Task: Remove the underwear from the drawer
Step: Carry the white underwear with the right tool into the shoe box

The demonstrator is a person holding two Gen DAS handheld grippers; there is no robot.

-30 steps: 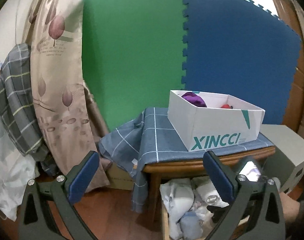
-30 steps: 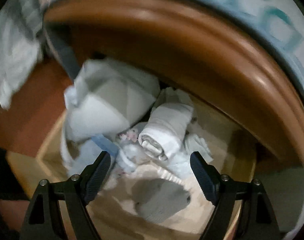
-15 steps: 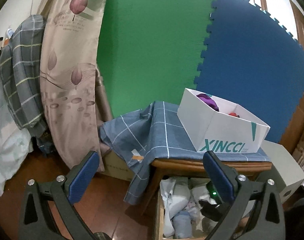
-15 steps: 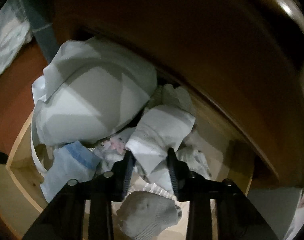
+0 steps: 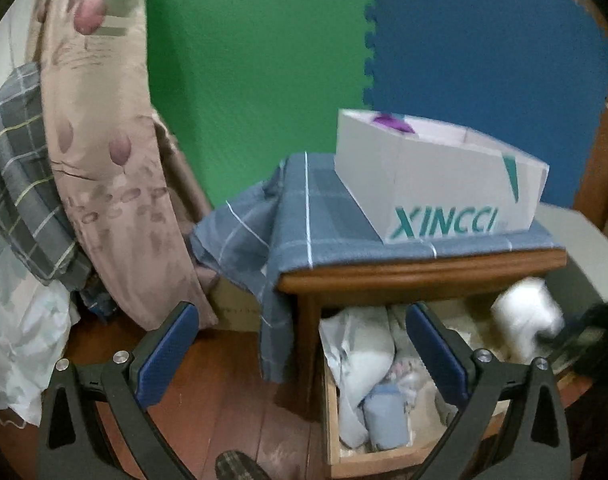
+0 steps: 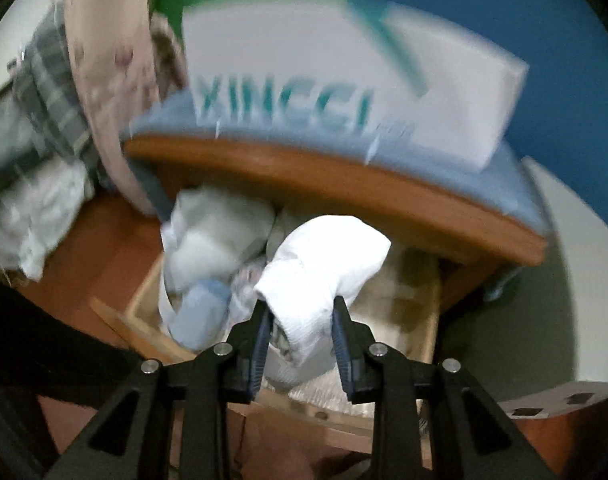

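Note:
The wooden drawer (image 5: 368, 460) stands pulled out under the small table and holds several pale folded garments (image 5: 364, 364). My right gripper (image 6: 301, 306) is shut on a rolled white piece of underwear (image 6: 324, 256) and holds it above the drawer (image 6: 136, 320), in front of the table edge. In the left wrist view the same white roll (image 5: 524, 320) shows blurred at the right, with the dark right gripper (image 5: 584, 336) behind it. My left gripper (image 5: 300, 312) is open and holds nothing, above the floor and the drawer's left side.
A white XINCCI box (image 5: 444, 184) with a purple item inside sits on the blue checked cloth (image 5: 324, 208) over the table. Green and blue foam mats stand behind. A floral curtain (image 5: 104, 160) and hanging fabrics fill the left. A grey cabinet (image 6: 544, 300) stands at the right.
My right gripper closed on the white roll in the drawer and lifted it up and out. The left gripper sank and tilted down toward the drawer, still open.

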